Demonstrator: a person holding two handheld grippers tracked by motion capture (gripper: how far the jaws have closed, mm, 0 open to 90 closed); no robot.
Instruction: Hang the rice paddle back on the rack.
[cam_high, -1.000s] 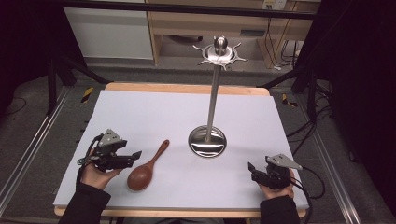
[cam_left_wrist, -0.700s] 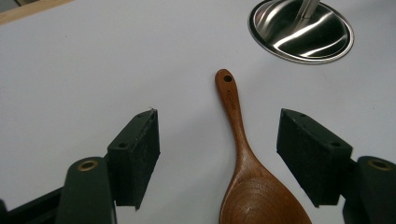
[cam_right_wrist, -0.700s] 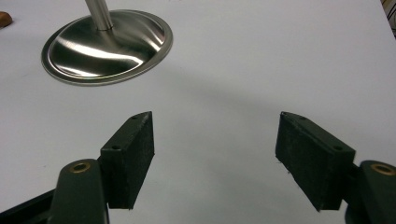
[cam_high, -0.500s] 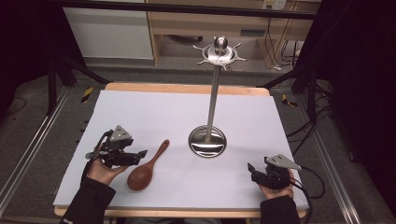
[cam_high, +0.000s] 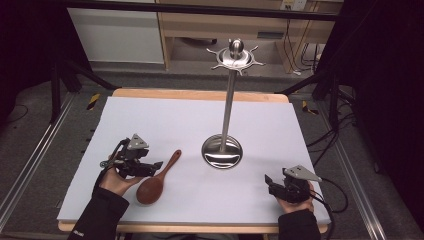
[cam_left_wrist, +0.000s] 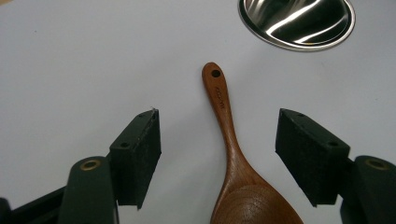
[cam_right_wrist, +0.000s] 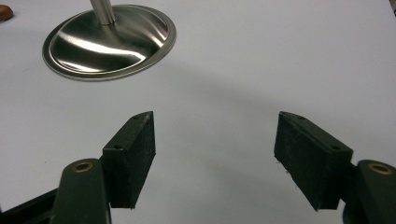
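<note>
A brown wooden spoon (cam_high: 156, 180) lies flat on the white table (cam_high: 165, 120), its bowl toward the person and its handle pointing at a steel stand. My left gripper (cam_high: 159, 165) is open just left of the spoon. In the left gripper view the spoon (cam_left_wrist: 233, 158) runs up between the two black pads (cam_left_wrist: 140, 149), which stand wide apart on either side of its neck without touching it. The steel stand (cam_high: 222, 150) has a round base, a tall post and a hooked crown (cam_high: 235, 56). My right gripper (cam_high: 269, 182) rests open at the front right, holding nothing.
The stand's round base (cam_right_wrist: 109, 39) lies ahead and left of the right gripper (cam_right_wrist: 215, 140). The table's wooden edge (cam_high: 200, 94) runs along the back. Cables and rails lie on the floor on both sides.
The left gripper has moved right and forward to the spoon, so its jaws now straddle the spoon's neck. The right gripper and the spoon have stayed put.
</note>
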